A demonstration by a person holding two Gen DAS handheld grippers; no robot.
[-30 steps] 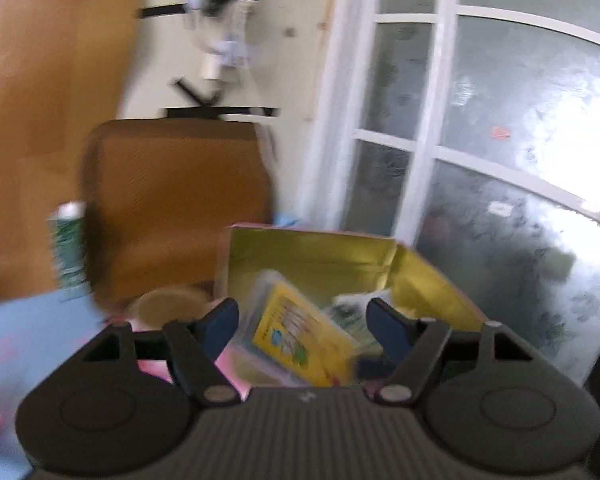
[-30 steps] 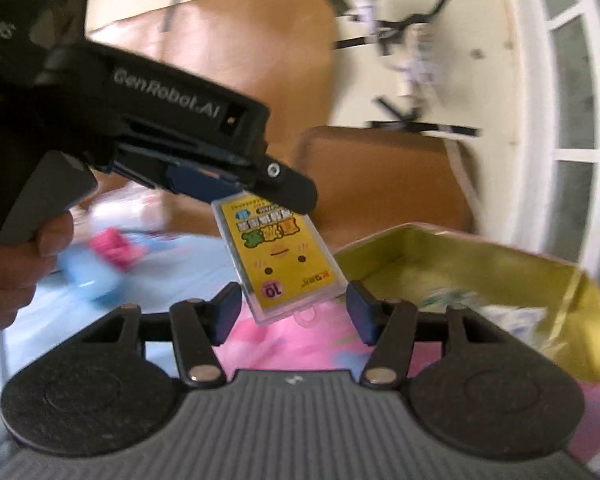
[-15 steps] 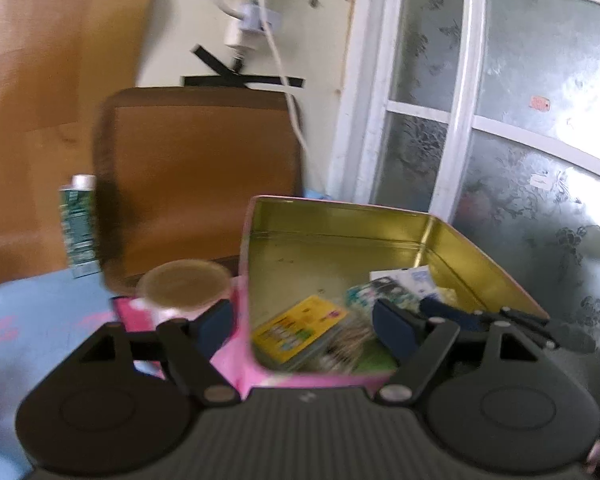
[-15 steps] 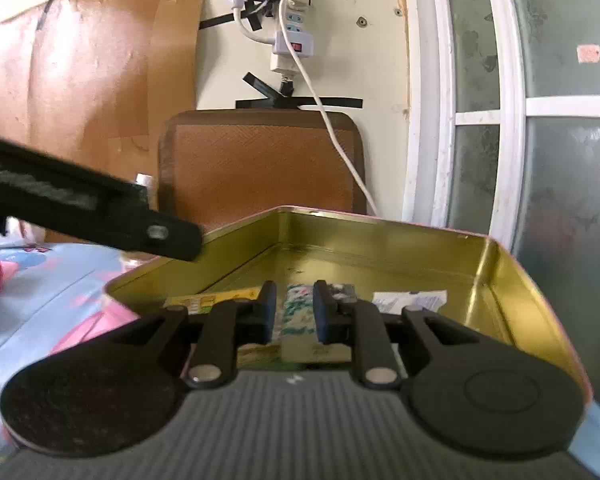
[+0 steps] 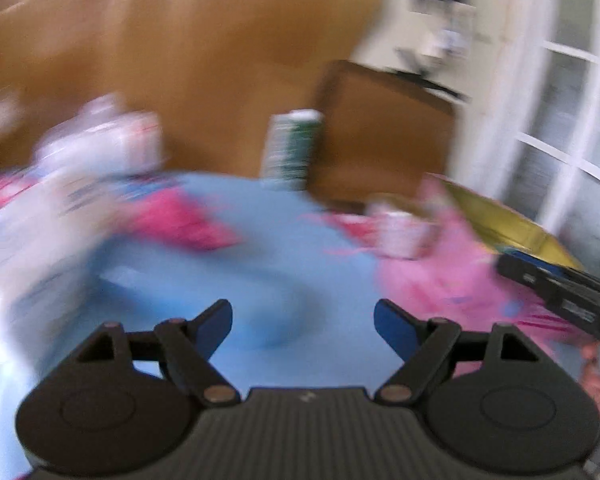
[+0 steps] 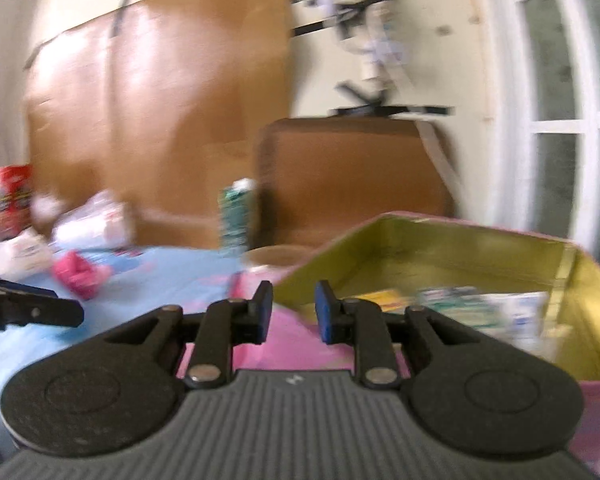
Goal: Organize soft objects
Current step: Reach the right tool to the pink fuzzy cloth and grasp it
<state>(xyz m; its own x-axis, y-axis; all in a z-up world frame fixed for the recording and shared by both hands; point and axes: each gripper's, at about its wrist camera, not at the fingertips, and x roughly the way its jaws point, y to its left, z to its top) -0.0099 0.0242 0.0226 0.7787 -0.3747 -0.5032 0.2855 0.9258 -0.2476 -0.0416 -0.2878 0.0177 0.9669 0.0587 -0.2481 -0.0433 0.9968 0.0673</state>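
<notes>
Two empty hand-held grippers, left (image 5: 303, 322) wide, right (image 6: 291, 306) narrow.

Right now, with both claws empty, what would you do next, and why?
Probably send the left gripper, open and empty, toward the pink soft item lying loose on the blue cloth. The gold tin already holds packets, and the right gripper sits beside it, jaws narrowly apart.

Bare blue cloth (image 5: 284, 264) lies open between pink bundle (image 6: 80, 276), green can (image 6: 236, 216) and tin (image 6: 440, 248).
</notes>
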